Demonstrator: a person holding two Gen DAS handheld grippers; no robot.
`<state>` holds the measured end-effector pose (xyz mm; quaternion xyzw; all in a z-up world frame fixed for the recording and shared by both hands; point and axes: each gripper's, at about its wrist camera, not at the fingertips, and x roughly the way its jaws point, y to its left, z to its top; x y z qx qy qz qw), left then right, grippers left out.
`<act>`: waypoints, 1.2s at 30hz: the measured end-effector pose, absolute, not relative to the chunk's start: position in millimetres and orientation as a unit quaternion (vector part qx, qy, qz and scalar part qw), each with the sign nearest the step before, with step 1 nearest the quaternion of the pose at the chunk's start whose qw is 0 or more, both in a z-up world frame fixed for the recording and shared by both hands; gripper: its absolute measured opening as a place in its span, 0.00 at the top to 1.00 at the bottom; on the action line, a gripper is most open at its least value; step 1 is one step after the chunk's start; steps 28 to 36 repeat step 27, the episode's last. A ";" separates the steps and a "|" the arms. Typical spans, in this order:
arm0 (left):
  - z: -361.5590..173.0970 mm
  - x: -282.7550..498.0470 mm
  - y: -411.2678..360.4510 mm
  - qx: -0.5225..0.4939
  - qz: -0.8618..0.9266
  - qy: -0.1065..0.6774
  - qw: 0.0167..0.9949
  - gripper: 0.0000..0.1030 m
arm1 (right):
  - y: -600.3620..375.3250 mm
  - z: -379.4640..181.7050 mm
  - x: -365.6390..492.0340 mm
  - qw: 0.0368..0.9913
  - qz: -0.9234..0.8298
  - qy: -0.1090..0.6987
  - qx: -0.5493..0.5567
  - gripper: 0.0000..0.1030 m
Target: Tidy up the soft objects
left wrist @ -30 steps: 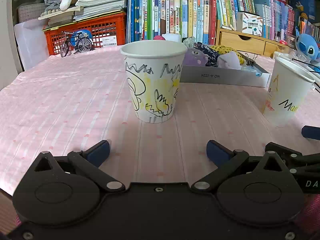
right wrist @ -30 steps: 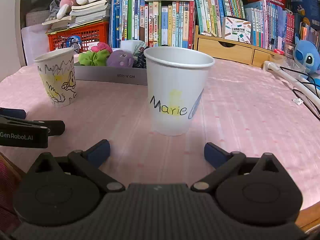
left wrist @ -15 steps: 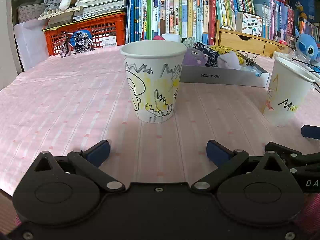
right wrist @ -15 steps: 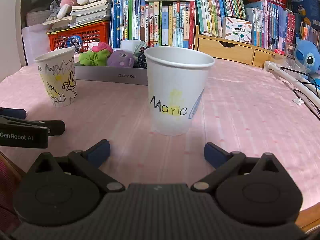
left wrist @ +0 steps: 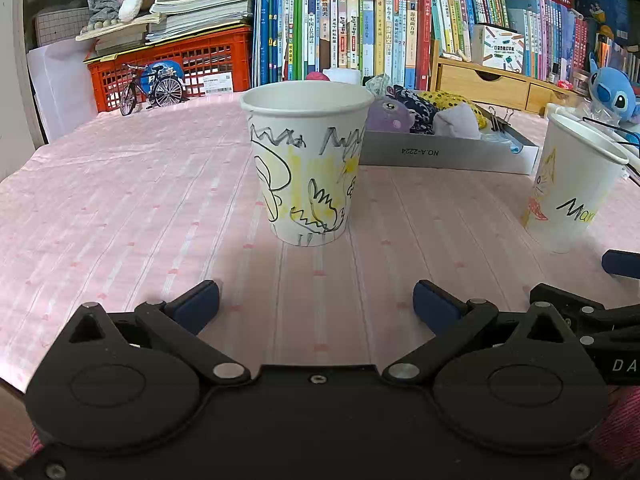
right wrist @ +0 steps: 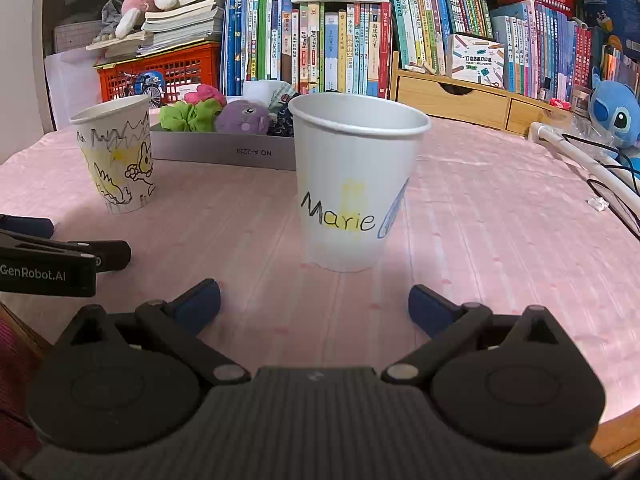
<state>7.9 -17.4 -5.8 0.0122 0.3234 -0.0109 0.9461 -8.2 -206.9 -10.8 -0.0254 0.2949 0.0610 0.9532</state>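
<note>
Both tongs sit low over the table, spread wide, gripping nothing. Your left gripper [left wrist: 316,300] has its blue rubbery pads [left wrist: 198,300] far apart, levelled at the doodled paper cup [left wrist: 306,162], a tapered white cup with a rolled rim and black scribbles over yellow crayon. It stands upright, just ahead of the fingers and clear of them. Your right gripper [right wrist: 314,304] is just as wide, aimed at the "Marie" paper cup [right wrist: 352,184], upright too, smooth and white, not touched. Under both lies a pink tablecloth [left wrist: 120,200], striped and dotted, a little creased.

Your soft objects sit behind the cups in the shallow grey cardboard tray [right wrist: 224,152]: a crinkly green scrunchie [right wrist: 188,114], a pink one [right wrist: 206,94] behind it, a fuzzy purple plush [right wrist: 244,116], dark patterned fabric [right wrist: 282,120]. From the left view, a yellow sequinned piece [left wrist: 448,98] and a pale cloth [left wrist: 456,122] lie in the tray's far end.

Both tools are held level, side by side, near the table's front edge.
</note>
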 end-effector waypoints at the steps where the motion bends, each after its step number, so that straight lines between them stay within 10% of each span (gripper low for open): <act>1: -5.8 7.7 -17.4 0.012 -0.011 0.323 0.946 0.00 | -206.7 -10.9 -8.3 0.953 0.061 0.295 -0.025 0.00; 36: -4.7 9.5 -15.6 0.018 -0.020 0.319 0.947 0.00 | -208.2 -9.1 -8.9 0.954 0.061 0.294 -0.024 0.00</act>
